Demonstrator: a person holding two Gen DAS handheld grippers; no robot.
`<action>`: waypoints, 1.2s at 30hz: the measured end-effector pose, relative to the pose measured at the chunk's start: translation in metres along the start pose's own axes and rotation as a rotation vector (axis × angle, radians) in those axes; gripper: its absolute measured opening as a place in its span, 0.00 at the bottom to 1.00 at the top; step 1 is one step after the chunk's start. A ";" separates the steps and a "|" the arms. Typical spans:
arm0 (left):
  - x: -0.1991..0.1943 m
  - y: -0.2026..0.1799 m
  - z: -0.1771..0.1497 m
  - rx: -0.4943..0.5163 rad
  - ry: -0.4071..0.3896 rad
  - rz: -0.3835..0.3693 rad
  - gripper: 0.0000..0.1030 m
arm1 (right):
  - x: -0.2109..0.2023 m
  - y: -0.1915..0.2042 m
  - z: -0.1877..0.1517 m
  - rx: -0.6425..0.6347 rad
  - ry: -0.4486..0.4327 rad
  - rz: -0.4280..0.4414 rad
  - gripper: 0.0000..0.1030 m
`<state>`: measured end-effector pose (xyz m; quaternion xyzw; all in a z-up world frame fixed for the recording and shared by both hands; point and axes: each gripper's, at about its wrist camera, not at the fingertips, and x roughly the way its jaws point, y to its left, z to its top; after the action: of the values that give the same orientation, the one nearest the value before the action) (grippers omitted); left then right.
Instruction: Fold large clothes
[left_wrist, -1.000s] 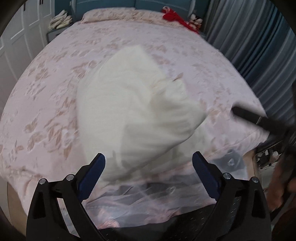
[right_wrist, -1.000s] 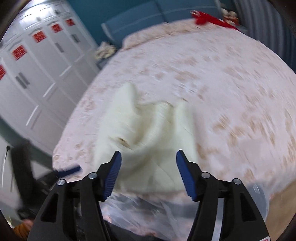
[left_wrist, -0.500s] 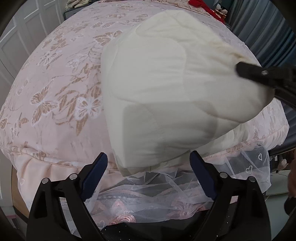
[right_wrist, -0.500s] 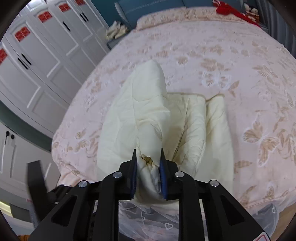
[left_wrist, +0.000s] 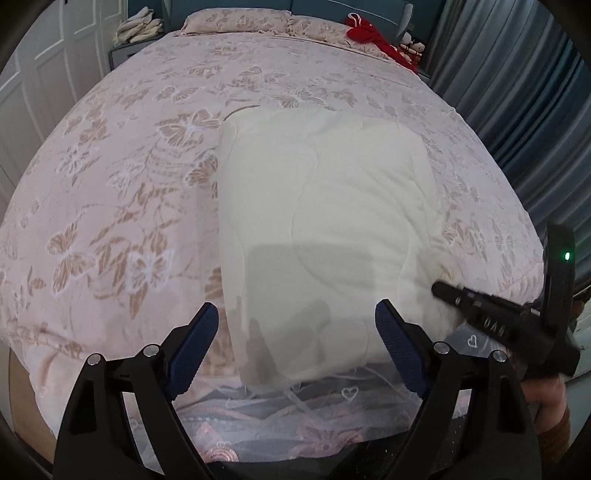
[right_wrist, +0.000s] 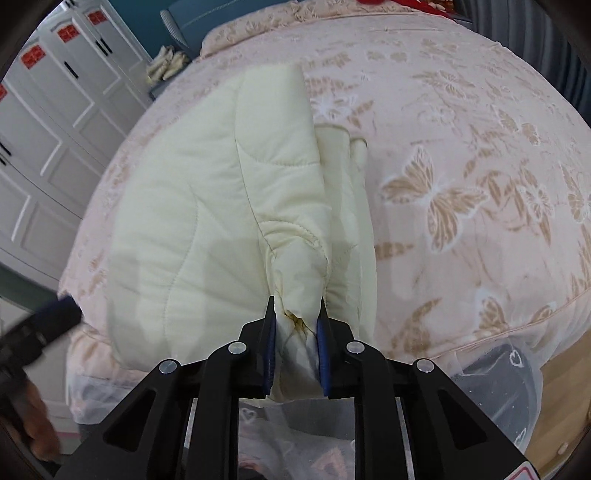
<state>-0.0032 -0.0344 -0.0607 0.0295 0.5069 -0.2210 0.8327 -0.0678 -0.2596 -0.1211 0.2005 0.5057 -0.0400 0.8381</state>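
A cream quilted padded garment (left_wrist: 325, 229) lies folded on the pink butterfly-print bed (left_wrist: 129, 184), its near edge hanging over the bed's front edge. My left gripper (left_wrist: 295, 343) is open and empty, its jaws either side of the garment's near edge. My right gripper (right_wrist: 297, 343) is shut on a bunched corner of the garment (right_wrist: 221, 206) at its near right. The right gripper also shows in the left wrist view (left_wrist: 439, 290), at the garment's right corner.
White wardrobe doors (right_wrist: 40, 122) stand to the left. Grey curtains (left_wrist: 517, 92) hang on the right. Red fabric (left_wrist: 369, 37) and a pillow (left_wrist: 236, 22) lie at the bed's head. A lace bed skirt (left_wrist: 332, 402) hangs below the bed's front edge.
The right gripper went from open to shut on the garment's corner, then drew it toward the bed's front edge. The garment settled flat. The left gripper stayed open and backed off slightly.
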 end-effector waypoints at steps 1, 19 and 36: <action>0.004 -0.003 0.004 0.006 0.005 0.013 0.82 | 0.004 -0.002 -0.002 0.000 0.006 -0.009 0.16; 0.071 -0.013 0.007 0.035 0.117 0.125 0.81 | 0.012 -0.041 -0.018 0.146 0.079 0.044 0.30; 0.048 -0.016 0.027 0.062 0.036 0.188 0.75 | -0.009 0.022 0.058 -0.097 -0.030 -0.130 0.12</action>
<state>0.0309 -0.0726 -0.0858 0.1069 0.5097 -0.1570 0.8391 -0.0183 -0.2625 -0.0830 0.1257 0.5065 -0.0728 0.8499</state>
